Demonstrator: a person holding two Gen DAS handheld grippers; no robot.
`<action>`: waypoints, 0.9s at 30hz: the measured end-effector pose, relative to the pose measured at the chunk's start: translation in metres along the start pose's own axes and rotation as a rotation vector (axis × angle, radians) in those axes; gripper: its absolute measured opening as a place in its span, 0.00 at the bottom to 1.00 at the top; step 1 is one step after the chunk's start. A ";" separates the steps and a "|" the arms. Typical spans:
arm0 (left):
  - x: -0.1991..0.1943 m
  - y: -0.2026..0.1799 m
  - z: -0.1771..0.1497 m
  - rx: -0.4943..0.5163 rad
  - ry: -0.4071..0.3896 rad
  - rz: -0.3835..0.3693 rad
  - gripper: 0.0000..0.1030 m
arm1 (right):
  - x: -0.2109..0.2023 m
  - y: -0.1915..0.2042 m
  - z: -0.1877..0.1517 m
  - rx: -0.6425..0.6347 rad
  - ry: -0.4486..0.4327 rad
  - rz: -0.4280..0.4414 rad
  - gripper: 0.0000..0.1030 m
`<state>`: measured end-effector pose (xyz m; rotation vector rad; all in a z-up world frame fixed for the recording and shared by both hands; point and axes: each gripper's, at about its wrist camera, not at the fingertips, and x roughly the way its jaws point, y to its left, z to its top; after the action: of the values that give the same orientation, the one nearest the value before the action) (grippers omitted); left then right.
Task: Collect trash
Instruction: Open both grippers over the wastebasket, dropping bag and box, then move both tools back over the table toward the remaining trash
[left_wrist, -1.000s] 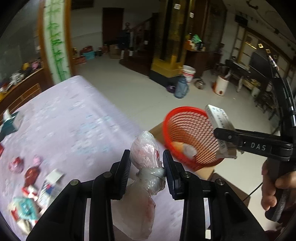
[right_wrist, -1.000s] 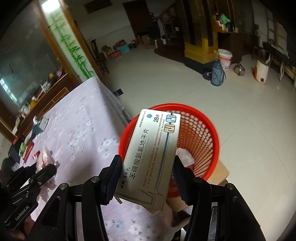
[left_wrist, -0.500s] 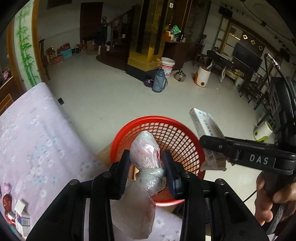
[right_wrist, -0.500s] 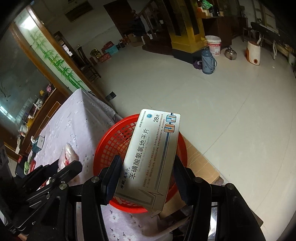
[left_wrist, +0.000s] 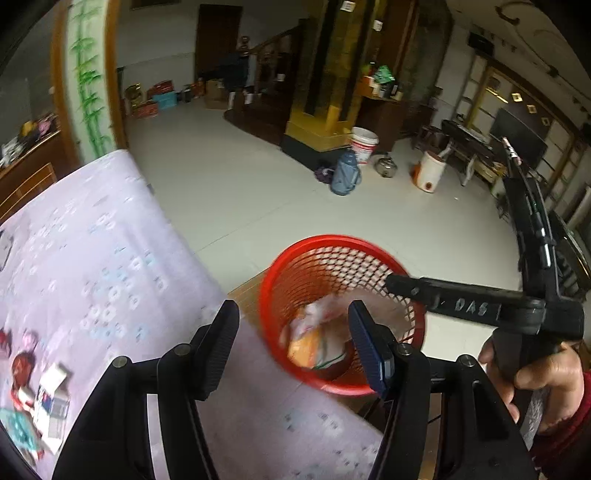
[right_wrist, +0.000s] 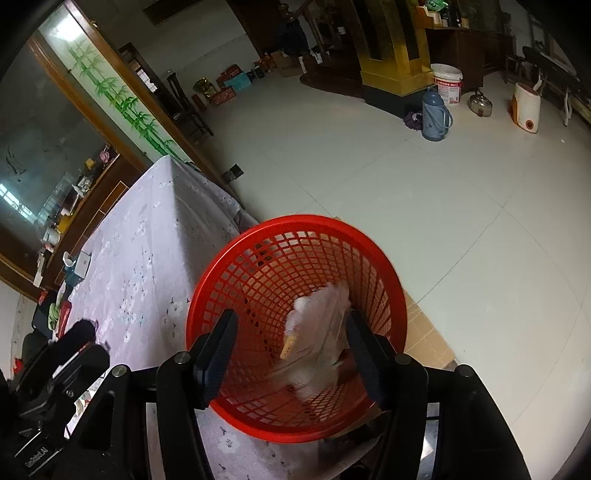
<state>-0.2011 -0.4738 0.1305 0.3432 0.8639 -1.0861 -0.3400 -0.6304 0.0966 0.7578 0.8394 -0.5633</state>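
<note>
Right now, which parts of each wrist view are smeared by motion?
Left wrist view: the trash in the red basket and the tablecloth print are smeared. Right wrist view: only the trash blurs; the basket mesh stays crisp.

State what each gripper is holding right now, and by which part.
Nothing: the left gripper and right gripper are both open and empty above the red basket.

We see soft daylight, no hard shadows. Fisheye bends both views; corners go black w/ vignette. Trash (left_wrist: 317, 339) in the basket (right_wrist: 236, 258) is motion-smeared, cloth (left_wrist: 92, 258) pattern streaked too. Bright window reflection on glass (right_wrist: 37, 147) at left; far room dim.
</note>
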 end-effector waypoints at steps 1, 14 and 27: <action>-0.004 0.006 -0.004 -0.013 0.002 0.005 0.58 | 0.000 0.001 -0.003 0.002 0.003 0.001 0.63; -0.050 0.056 -0.046 -0.068 0.005 0.021 0.58 | -0.029 0.058 -0.064 -0.036 0.008 0.035 0.63; -0.097 0.114 -0.105 -0.132 0.003 0.066 0.58 | -0.025 0.136 -0.123 -0.119 0.068 0.024 0.63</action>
<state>-0.1654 -0.2947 0.1193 0.2612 0.9161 -0.9626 -0.3133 -0.4475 0.1127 0.6804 0.9177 -0.4640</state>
